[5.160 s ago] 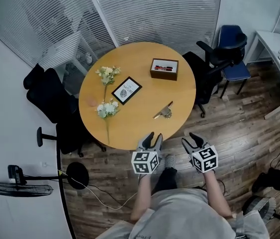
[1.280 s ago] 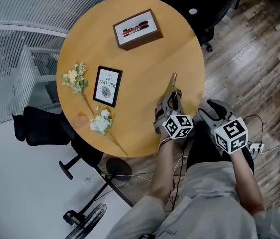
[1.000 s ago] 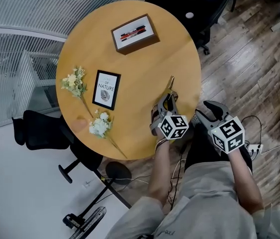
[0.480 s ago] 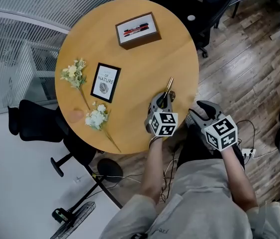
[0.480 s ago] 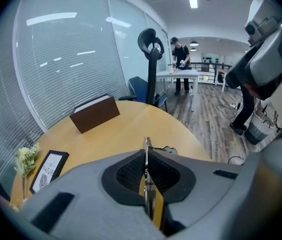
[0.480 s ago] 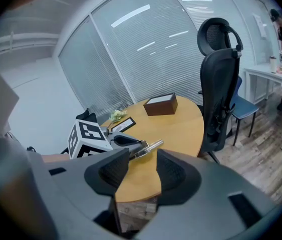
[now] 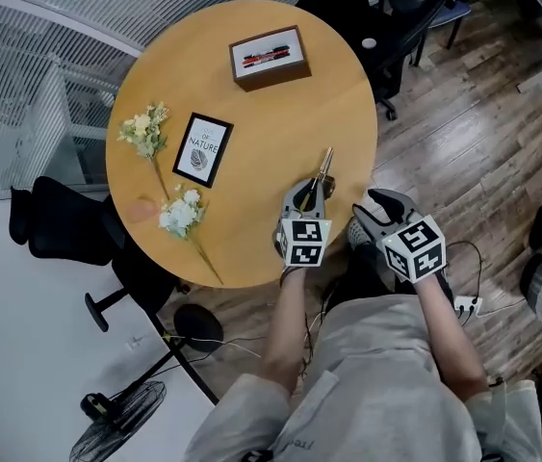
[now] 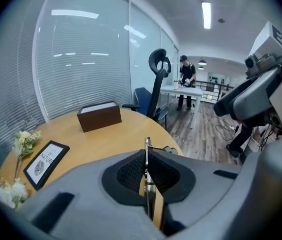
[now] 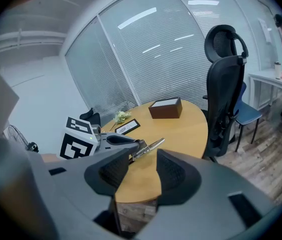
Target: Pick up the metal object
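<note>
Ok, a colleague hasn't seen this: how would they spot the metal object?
Find the round wooden table, then its edge nearest the person, where the left tool grips the metal object. It is slim and shiny with a brassy tip, unlike the flowers, framed card and brown box.

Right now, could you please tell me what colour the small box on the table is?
Dark brown box with a pale top; clearest in the head view.

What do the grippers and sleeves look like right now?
The left gripper and the right gripper are grey with black ribbed pads; each carries a white cube printed with black square markers. The person wears a light grey short-sleeved shirt.
</note>
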Demonstrator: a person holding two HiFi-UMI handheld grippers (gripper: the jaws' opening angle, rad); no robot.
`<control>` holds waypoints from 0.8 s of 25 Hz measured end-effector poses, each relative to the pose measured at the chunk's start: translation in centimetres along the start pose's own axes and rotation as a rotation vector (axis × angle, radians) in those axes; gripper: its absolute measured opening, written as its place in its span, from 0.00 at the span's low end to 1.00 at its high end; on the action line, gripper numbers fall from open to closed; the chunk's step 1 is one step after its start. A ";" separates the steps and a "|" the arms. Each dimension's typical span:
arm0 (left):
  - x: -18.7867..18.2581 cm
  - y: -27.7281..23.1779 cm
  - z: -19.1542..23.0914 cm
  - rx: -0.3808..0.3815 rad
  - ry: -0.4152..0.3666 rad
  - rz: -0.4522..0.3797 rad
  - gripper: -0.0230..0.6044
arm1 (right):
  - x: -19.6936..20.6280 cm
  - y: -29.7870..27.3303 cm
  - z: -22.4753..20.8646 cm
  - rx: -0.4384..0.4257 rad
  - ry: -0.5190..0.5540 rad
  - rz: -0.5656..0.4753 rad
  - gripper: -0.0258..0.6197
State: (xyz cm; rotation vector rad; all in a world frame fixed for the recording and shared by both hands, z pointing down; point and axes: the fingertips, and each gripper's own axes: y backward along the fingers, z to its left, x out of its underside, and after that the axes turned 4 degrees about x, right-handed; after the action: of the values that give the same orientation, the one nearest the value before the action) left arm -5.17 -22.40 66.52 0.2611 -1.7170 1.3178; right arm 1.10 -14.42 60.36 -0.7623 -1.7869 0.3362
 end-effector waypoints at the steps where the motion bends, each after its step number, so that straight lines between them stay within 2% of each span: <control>1: 0.0 0.4 -0.3 0.000 0.013 -0.007 0.07 | 0.0 0.1 0.2 -0.004 0.005 -0.002 0.30; 6: -1.0 2.6 -0.7 0.003 0.080 -0.048 0.07 | -0.2 0.0 0.8 -0.012 0.045 -0.004 0.30; 17: -1.3 7.6 0.4 -0.071 0.251 -0.126 0.07 | 0.5 -0.1 2.8 -0.046 0.110 -0.001 0.30; 20: -1.9 8.4 0.5 -0.076 0.264 -0.148 0.07 | 0.2 -0.1 3.5 -0.054 0.133 -0.003 0.30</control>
State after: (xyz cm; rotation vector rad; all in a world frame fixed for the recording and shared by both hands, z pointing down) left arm -9.78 -20.07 59.62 0.1598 -1.4916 1.1232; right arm -2.21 -13.87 59.38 -0.8014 -1.6776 0.2303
